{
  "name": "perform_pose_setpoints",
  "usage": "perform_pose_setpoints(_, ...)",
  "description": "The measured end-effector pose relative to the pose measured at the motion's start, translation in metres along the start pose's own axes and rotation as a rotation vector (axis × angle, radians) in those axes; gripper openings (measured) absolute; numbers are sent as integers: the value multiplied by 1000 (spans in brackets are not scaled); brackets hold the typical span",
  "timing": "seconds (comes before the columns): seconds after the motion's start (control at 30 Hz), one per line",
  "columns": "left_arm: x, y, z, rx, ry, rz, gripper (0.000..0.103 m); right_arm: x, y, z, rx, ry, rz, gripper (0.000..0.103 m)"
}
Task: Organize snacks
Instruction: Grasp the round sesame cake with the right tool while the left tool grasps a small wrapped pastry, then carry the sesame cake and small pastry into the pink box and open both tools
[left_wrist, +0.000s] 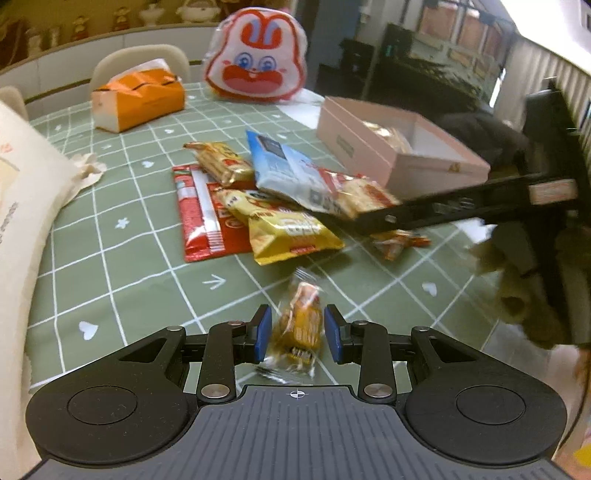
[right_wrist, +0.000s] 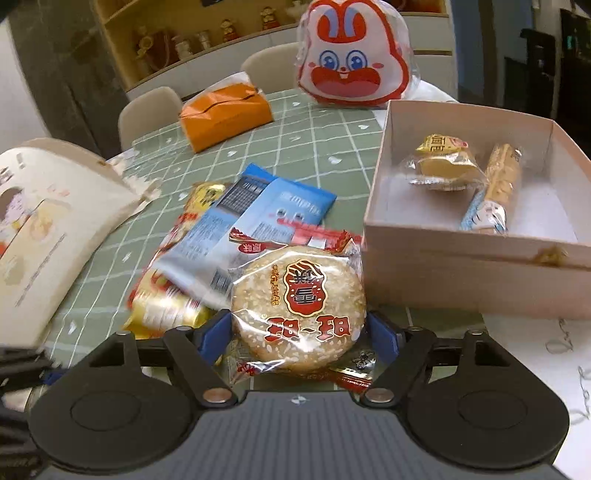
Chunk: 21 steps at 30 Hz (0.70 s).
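The surface (left_wrist: 122, 258), covered by a green cloth with a white grid, carries all items. A rabbit-face bag (right_wrist: 352, 55) stands upright at the far edge, and an orange tissue pack (right_wrist: 225, 114) lies to its left. A cream printed bag (right_wrist: 48, 229) lies at the left side of the surface. The pink box (right_wrist: 461, 266) sits open at the right edge of the surface; inside it lie a yellow-wrapped cake (right_wrist: 443, 166) and, just beside it on the right, a long biscuit stick pack (right_wrist: 495, 188). Left of the box, a pile of snacks is heaped: a blue packet (left_wrist: 284, 166) rests on top, over a red flat packet (left_wrist: 199, 218), a yellow packet (left_wrist: 291, 232) and a gold cracker pack (left_wrist: 221, 162). The right tongs (right_wrist: 299, 332) are clamped on a round rice cracker (right_wrist: 299, 306) in clear wrap, with one blue pad on each side of the disc; the cracker is held just beside the near wall of the box and in front of the pile. In the left wrist view, the right tool reaches in from the right over the pile. The left tongs (left_wrist: 297, 334) stand released, the blue pads (left_wrist: 263, 334) apart on either side of a small orange candy pack (left_wrist: 299, 325) that lies on the surface between them, with a gap visible at each side.
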<state>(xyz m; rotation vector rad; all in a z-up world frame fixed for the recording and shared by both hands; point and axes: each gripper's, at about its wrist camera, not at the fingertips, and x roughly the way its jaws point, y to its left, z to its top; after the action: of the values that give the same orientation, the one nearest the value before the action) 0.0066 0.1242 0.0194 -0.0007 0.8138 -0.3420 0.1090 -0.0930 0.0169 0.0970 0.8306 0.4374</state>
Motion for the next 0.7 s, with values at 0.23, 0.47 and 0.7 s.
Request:
perform_pose_setpoints(0.23, 2, -15, -6, 71, -13, -25, 35, -50, 0, -52, -95, 20, -7, 78)
perform_pose_setpoints(0.47, 8, -34, -6, 95, -16, -25, 34, -83, 5, -93, -225, 8, -52, 81)
perform_pose_setpoints(0.7, 10, -53, -10, 91, -18, -22, 34, -97, 3, -102, -281, -26, -39, 84)
